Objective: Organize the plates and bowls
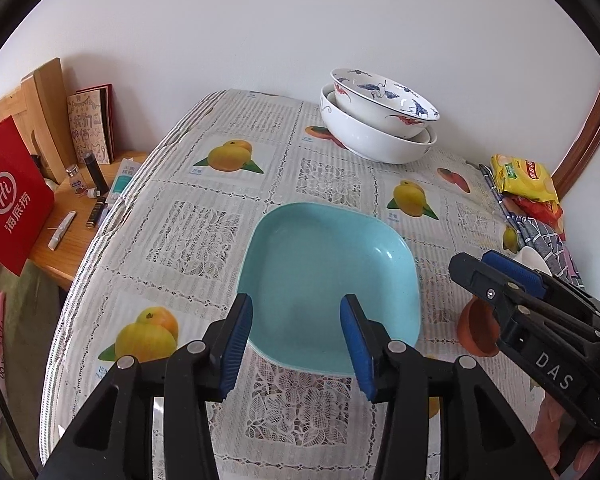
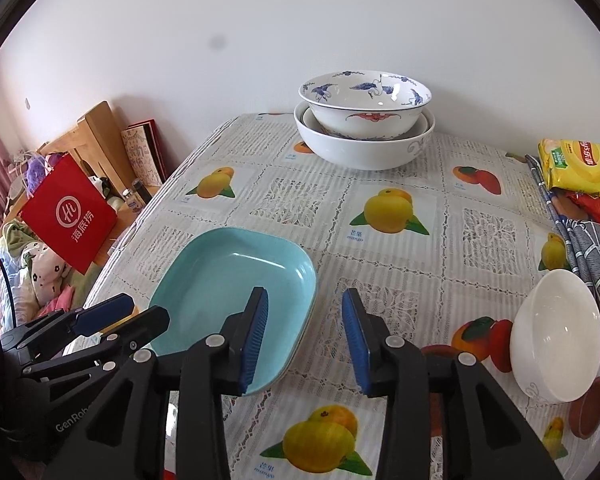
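Note:
A square turquoise plate [image 1: 328, 276] lies on the table; it also shows in the right wrist view [image 2: 228, 292]. My left gripper [image 1: 296, 344] is open and empty just above the plate's near edge. My right gripper [image 2: 304, 344] is open and empty, to the right of the plate. Nested white bowls with blue and red cranes [image 1: 380, 120] stand at the far edge, also in the right wrist view [image 2: 364, 120]. A small white bowl [image 2: 556, 336] sits at the right with a brown bowl [image 2: 588, 408] beside it. The brown bowl [image 1: 476, 328] shows partly behind my right gripper.
The table [image 2: 392, 300] has a lace cloth with fruit prints. Yellow and red snack bags [image 2: 580, 172] and a folded checked cloth [image 2: 596, 256] lie at its right edge. A red paper bag [image 1: 8, 196] and a wooden side desk with small bottles [image 1: 84, 196] stand left of it.

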The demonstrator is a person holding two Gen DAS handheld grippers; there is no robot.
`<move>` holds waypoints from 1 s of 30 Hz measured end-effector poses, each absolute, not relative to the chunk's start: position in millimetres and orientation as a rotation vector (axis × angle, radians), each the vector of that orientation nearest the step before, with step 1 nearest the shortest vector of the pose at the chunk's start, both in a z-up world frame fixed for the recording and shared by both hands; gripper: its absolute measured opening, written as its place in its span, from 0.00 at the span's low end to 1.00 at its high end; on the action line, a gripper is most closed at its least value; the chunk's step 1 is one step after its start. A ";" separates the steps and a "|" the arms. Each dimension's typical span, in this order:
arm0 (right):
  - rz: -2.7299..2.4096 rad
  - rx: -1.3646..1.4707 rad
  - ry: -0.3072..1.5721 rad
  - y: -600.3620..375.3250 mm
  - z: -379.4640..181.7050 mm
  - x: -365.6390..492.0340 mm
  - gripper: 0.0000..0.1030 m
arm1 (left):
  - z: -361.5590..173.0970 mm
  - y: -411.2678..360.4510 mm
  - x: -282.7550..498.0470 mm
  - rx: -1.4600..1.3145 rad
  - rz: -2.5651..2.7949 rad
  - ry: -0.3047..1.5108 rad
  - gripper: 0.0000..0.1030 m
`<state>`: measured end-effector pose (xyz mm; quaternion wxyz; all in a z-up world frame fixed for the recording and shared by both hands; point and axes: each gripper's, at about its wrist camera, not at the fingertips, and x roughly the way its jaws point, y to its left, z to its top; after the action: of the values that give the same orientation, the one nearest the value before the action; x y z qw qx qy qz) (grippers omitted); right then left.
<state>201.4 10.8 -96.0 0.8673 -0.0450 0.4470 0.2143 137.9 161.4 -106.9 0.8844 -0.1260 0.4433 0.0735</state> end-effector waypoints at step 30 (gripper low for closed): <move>0.131 -0.039 0.867 -188.6 -42.2 126.1 0.51 | -56.7 28.0 129.9 -0.053 0.095 0.834 0.51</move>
<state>126.1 -188.6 -42.2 0.9052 -0.0191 0.4199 0.0633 129.9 28.0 -56.7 0.9129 -0.0258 0.4048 0.0459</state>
